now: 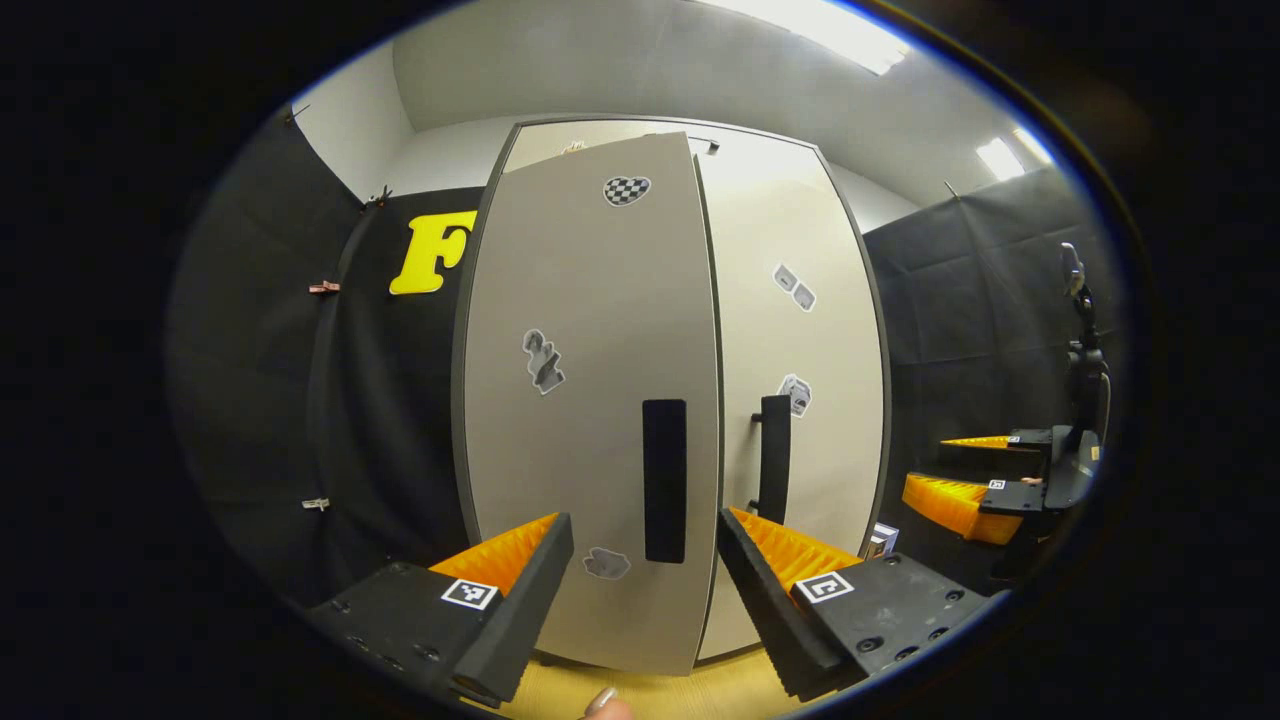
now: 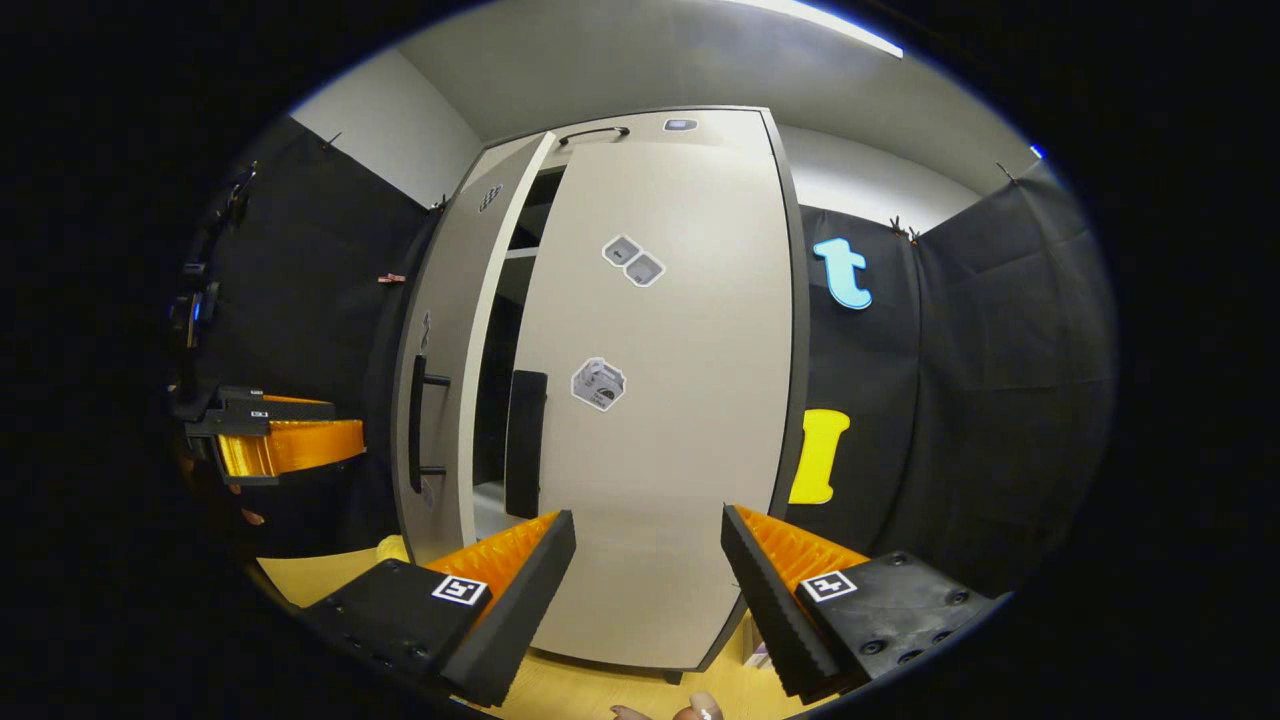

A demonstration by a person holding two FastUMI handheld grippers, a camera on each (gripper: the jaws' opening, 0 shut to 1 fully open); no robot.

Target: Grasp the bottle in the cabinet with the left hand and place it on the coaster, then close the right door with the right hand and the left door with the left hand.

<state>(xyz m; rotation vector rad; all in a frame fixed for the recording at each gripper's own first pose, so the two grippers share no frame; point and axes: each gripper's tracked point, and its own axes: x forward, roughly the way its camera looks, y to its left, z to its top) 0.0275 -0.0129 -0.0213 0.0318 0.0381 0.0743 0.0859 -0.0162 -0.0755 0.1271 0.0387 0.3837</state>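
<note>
While the left door [image 1: 590,400] is standing nearly shut at twelve o'clock, the left gripper [image 1: 645,580] is hovering before it, jaws spread wide, gripping nothing. The right gripper [image 2: 648,580] is facing the closed right door [image 2: 660,400], jaws likewise released, touching nothing.

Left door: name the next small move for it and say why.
Probably push the left door the rest of the way with the open left tongs. The right door looks shut, while the right gripper view shows the left door ajar, dark cabinet interior between them.
</note>
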